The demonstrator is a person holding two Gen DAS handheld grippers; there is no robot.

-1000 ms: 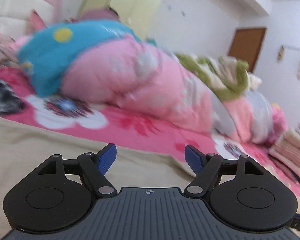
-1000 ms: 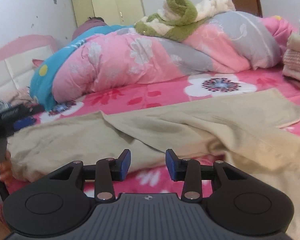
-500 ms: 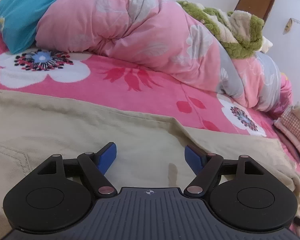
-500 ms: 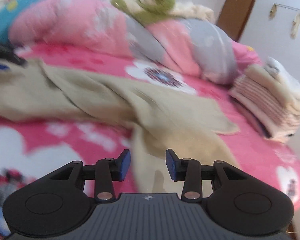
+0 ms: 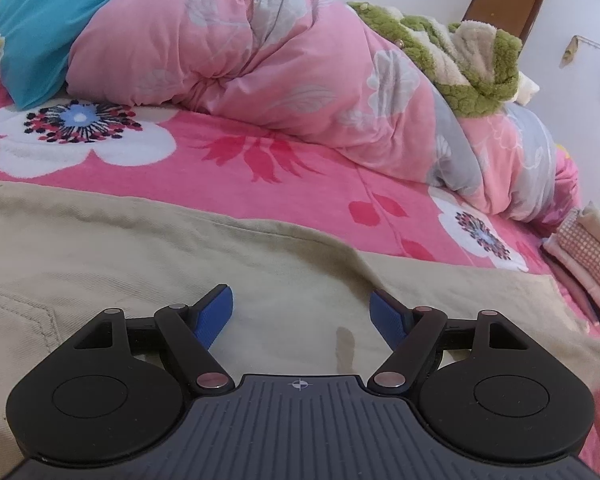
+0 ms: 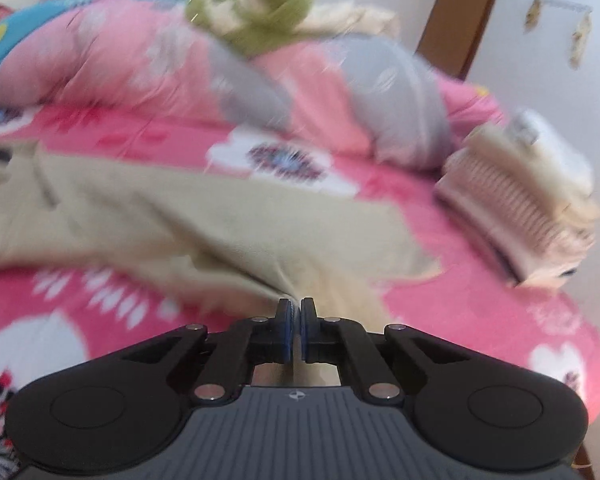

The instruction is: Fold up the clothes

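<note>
Beige trousers [image 5: 148, 256] sprawl limp across the bed [image 5: 260, 168]. Left tool [image 5: 301, 314] hangs spread above them; right tool [image 6: 296, 320], through blur, seems pinched on a fold. Soft twill, light—grab hems or waistband.

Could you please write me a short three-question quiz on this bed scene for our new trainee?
1. True or false: the left gripper is open above the beige trousers.
2. What does the right gripper have pinched between its fingers? A) the green blanket B) the beige trousers C) nothing
3. Fill in the missing word: a stack of folded clothes sits at the ____ side of the right wrist view.

Key:
1. True; its fingers stand wide apart with the cloth beneath them.
2. B; the fabric bunches into the shut fingertips, though the picture is blurred.
3. Right, on the pink flowered bedsheet.
</note>
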